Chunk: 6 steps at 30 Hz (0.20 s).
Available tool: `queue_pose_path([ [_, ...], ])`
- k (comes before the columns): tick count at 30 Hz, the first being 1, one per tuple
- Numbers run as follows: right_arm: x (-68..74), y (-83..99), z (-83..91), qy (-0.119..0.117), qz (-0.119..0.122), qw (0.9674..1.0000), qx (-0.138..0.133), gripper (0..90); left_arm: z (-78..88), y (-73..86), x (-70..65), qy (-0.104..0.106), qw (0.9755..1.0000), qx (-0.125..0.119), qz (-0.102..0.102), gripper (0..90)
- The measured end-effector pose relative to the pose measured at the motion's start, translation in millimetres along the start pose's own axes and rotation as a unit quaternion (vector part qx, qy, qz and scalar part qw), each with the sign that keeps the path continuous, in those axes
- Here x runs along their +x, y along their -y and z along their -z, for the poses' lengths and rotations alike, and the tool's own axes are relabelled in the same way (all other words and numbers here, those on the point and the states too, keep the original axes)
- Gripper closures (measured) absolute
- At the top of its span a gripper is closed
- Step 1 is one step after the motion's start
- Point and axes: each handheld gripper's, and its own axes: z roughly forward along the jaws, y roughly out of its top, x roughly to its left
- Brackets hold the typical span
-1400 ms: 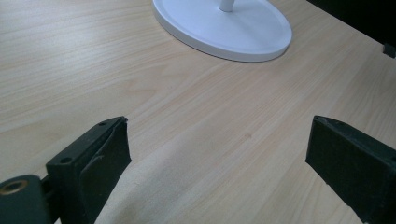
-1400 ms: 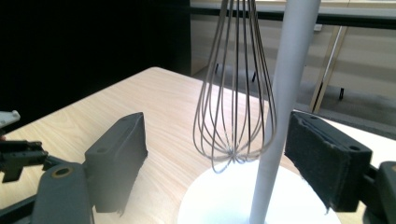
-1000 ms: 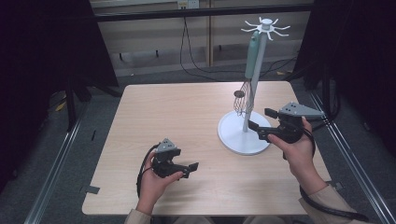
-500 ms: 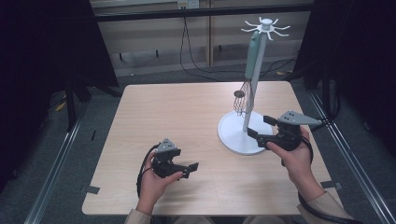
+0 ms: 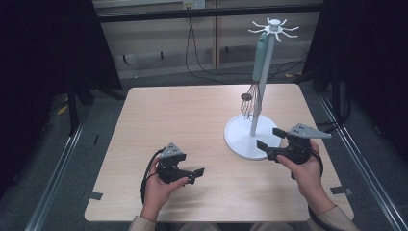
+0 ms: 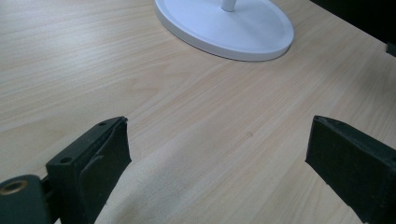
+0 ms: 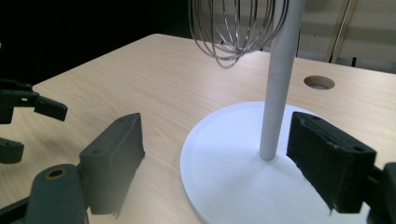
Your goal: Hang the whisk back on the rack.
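Whisk point(image 5: 253, 91) hangs upright, wire head down.

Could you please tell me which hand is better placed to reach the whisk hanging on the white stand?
Right, probably: its open tongs sit at the white round stand base, below the metal-wire whisk. The left tongs rest farther away.
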Motion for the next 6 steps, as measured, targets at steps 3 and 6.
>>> queue_pose_path([
  [3, -0.5, 5.3, -0.1, -0.001, -0.002, 1.0, 0.002, 18.0, -0.2, 0.0, -0.1, 0.001, 1.0, 0.0, 0.0, 6.0],
  [6, -0.8, 6.3, 0.6, 0.002, 0.005, 1.0, 0.007, 17.9, -0.2, -0.1, -0.4, 0.001, 1.0, -0.001, 0.001, 5.9],
])
